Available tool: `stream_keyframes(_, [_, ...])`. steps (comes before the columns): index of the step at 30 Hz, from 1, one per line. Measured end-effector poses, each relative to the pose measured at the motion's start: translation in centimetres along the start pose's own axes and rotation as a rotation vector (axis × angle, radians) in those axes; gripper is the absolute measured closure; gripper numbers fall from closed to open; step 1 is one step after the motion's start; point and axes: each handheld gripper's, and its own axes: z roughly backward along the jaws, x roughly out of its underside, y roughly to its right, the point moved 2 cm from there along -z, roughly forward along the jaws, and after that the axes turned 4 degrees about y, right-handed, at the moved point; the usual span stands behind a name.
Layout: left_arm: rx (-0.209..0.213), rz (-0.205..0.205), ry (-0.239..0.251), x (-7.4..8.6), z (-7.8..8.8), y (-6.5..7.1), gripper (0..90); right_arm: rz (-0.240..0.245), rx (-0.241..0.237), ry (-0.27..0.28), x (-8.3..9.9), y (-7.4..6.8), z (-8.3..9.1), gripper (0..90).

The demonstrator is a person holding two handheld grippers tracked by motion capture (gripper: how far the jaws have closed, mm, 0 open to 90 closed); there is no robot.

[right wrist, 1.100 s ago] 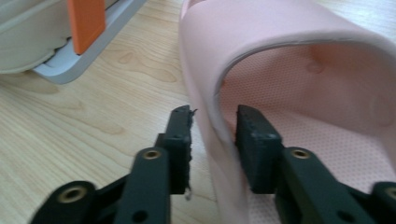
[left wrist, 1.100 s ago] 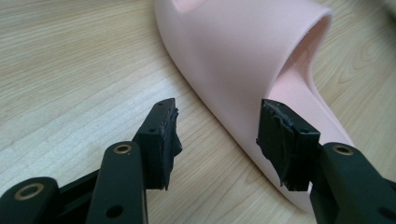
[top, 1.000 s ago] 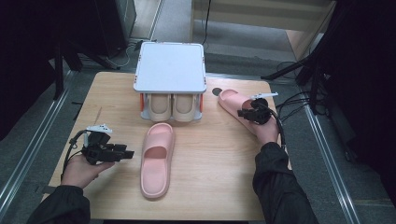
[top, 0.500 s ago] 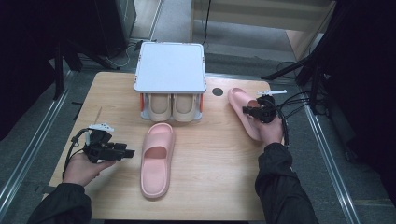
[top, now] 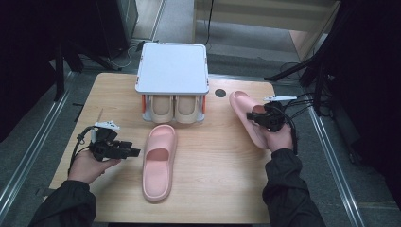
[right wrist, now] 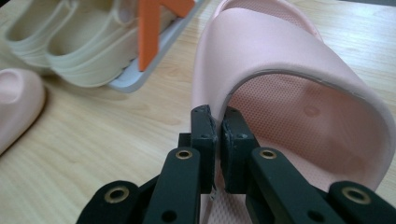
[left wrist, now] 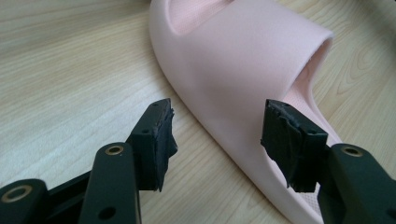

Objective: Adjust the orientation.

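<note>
- Wood table [top: 217, 179] holds two pink slippers and a small rack [top: 172, 71] with a flat white top
- Under that white top sit two cream slippers [top: 174, 109], side by side, toes toward the person
- Orange posts [right wrist: 152, 28] hold up the rack
- Left slipper [top: 159, 161] lies flat near the middle of the table, in front of the rack
- Left gripper [top: 124, 150] sits just beside that slipper, on its left side, pointing at it
- Its jaws stand wide apart and have just been opening a bit more
- Nothing is pinched between them; in the left gripper view the edge of the slipper [left wrist: 243, 84] lies ahead of the two tips, and the pads [left wrist: 156, 135] do not press on it
- Right slipper [top: 248, 116] is at the right side of the table, near the rack
- It looks tipped up on its side
- Right gripper [top: 250, 116] has its jaws closed tight on the side wall of that slipper [right wrist: 289, 88], close to the strap
- These jaws have just been closing
- A small black dot [top: 220, 92] is on the table between the rack and the right slipper
</note>
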Motion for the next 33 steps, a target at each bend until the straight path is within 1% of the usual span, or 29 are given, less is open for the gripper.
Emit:
stream_keyframes(1, [0.002, -0.007, -0.001, -0.2, -0.1, 0.0, 43.3, 0.004, -0.001, 0.003, 0.0, -0.3, 0.2, 86.1])
stream_keyframes(5, [0.012, -0.014, 0.001, -0.6, -0.4, 0.1, 43.5, 0.007, -0.024, 0.017, 0.2, -2.0, 1.0, 86.1])
stream_keyframes(8, [0.012, -0.019, 0.005, -1.0, -0.5, 0.1, 43.5, 0.033, -0.039, 0.011, 0.7, -3.5, 1.4, 86.1])
stream_keyframes(12, [0.023, -0.021, 0.005, -1.3, -0.7, 0.2, 44.8, 0.038, -0.068, -0.001, 1.6, -5.2, 1.9, 86.1])
stream_keyframes(13, [0.032, -0.023, 0.0, -1.3, -0.6, 0.2, 47.7, 0.043, -0.073, -0.002, 1.7, -5.6, 2.0, 86.1])
stream_keyframes(15, [0.032, -0.027, 0.02, -1.5, -0.5, 0.3, 53.6, 0.046, -0.084, -0.005, 2.0, -6.4, 2.3, 86.1])
stream_keyframes(18, [0.039, -0.028, 0.06, -1.8, -0.1, 0.4, 58.0, 0.051, -0.1, -0.008, 2.5, -7.6, 2.6, 86.0])
stream_keyframes(20, [0.043, -0.033, 0.057, -1.8, 0.0, 0.3, 59.3, 0.058, -0.108, -0.014, 2.8, -8.5, 2.7, 86.0])
stream_keyframes(23, [0.041, -0.038, 0.043, -1.8, -0.1, 0.3, 60.2, 0.068, -0.12, -0.032, 3.4, -9.6, 2.7, 86.0])
stream_keyframes(25, [0.04, -0.035, 0.043, -1.7, -0.2, 0.4, 59.9, 0.079, -0.132, -0.047, 3.7, -10.4, 2.4, 86.0])
stream_keyframes(30, [0.031, -0.034, 0.033, -1.6, -0.3, 0.3, 57.3, 0.112, -0.156, -0.095, 4.3, -12.2, 1.1, 85.9])
stream_keyframes(33, [0.027, -0.036, 0.029, -1.6, -0.4, 0.4, 59.5, 0.136, -0.17, -0.117, 4.5, -12.9, 0.3, 85.9])
